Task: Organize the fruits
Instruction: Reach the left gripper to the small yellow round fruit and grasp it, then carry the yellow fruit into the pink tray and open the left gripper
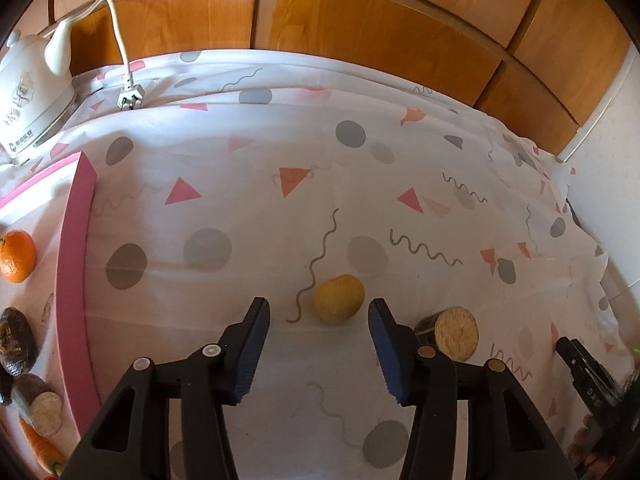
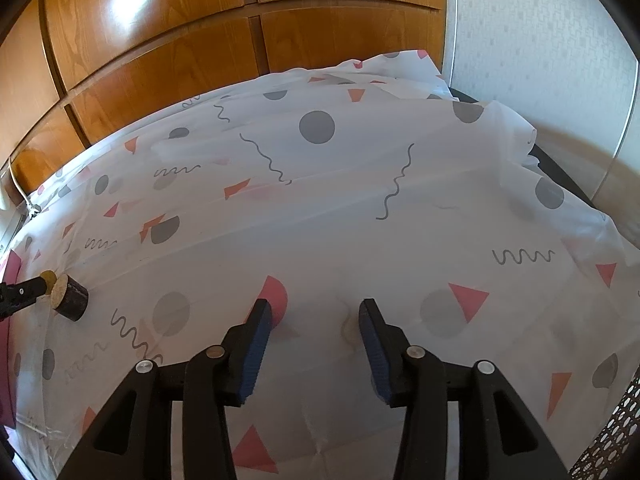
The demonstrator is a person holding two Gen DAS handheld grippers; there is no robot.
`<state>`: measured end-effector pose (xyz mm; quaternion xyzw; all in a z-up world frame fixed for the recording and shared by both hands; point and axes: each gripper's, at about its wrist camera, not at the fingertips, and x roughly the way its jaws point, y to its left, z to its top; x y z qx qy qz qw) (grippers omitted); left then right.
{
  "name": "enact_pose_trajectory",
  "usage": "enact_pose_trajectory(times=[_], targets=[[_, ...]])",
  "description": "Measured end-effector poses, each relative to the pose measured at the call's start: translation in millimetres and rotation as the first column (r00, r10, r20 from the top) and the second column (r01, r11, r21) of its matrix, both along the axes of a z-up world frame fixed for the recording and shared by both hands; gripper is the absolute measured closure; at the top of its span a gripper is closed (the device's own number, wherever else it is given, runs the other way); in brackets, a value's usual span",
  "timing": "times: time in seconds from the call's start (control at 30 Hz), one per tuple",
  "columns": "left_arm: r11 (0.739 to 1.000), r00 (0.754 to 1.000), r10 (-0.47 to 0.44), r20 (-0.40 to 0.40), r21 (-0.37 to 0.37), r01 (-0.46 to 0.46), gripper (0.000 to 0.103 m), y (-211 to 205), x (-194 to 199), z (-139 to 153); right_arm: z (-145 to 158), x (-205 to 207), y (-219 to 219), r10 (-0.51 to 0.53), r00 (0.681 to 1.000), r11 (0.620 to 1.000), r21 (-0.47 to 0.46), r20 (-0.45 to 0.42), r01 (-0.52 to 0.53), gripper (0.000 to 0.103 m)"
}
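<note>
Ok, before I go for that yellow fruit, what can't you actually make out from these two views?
- Left wrist view: the pink tray is cut by the left edge; its full contents are unseen.
- Left wrist view: the carrot is clipped at the bottom-left corner.
- Left wrist view: the right tool shows only a tip at the right edge.
- Right wrist view: the yellow fruit is mostly hidden behind the left tool and the cut piece.
- Right wrist view: a perforated object is cut off bottom right; unidentifiable.

Yellow round fruit [image 1: 339,299]: rough-skinned, lying loose on the patterned cloth. Orange [image 1: 17,255]: seen inside the pink tray [image 1: 74,264], at left. Dark avocado [image 1: 16,342]: laid below the orange, same tray.
</note>
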<state>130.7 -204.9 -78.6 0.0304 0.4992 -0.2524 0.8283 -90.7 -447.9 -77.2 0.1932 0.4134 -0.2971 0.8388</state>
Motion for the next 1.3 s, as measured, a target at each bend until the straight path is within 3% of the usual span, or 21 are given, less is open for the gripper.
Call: enact_pose_trajectory(times=[0.03, 0.23, 0.4, 0.53, 0.6, 0.7, 1.0, 1.13, 1.3], targets=[[1.0, 1.0, 0.0, 0.002, 0.003, 0.0, 0.061, -1.9, 1.0, -1.0, 0.0, 0.1, 0.1, 0.001, 1.0, 1.0, -0.001, -0.001, -0.001, 0.057], [0.999, 1.0, -0.03, 0.009, -0.014, 0.03, 0.078, -13.6, 2.5, -3.2, -0.1, 0.4, 1.0, 0.003, 1.0, 1.0, -0.001, -0.005, -0.003, 0.056], [0.999, 0.999, -0.043, 0.013, -0.028, 0.043, 0.078, -11.4, 1.7, -3.9, -0.8, 0.4, 1.8, 0.004, 1.0, 1.0, -0.002, -0.006, -0.004, 0.056], [1.0, 0.999, -0.029, 0.027, -0.01, 0.029, 0.068, -12.1, 0.9, -6.3, -0.2, -0.6, 2.4, 0.005, 1.0, 1.0, 0.0, -0.005, -0.005, 0.056], [1.0, 0.999, -0.024, 0.025, -0.017, 0.024, 0.068, -11.5, 1.4, -6.8, -0.1, -0.5, 2.4, 0.005, 1.0, 1.0, -0.001, -0.005, -0.005, 0.056], [0.999, 0.998, -0.049, 0.028, -0.007, 0.049, 0.078, -13.8, 0.8, -6.5, 0.1, 0.3, 2.2, 0.008, 1.0, 1.0, 0.0, -0.008, -0.008, 0.056], [0.995, 1.0, -0.028, 0.005, -0.094, 0.029, 0.079, 8.0, -6.1, 10.5, 0.3, -1.4, 2.1, 0.007, 1.0, 1.0, 0.003, -0.004, -0.007, 0.056], [0.992, 0.999, 0.03, 0.034, -0.125, -0.026, 0.079, 36.2, -8.6, 32.8, 1.0, -0.4, 2.4, 0.01, 1.0, 1.0, 0.002, 0.0, -0.01, 0.056], [0.978, 0.981, 0.176, 0.081, -0.132, -0.164, 0.078, 95.3, -2.2, 53.0, 2.5, -0.5, 4.5, 0.011, 1.0, 1.0, -0.002, 0.003, -0.011, 0.056]])
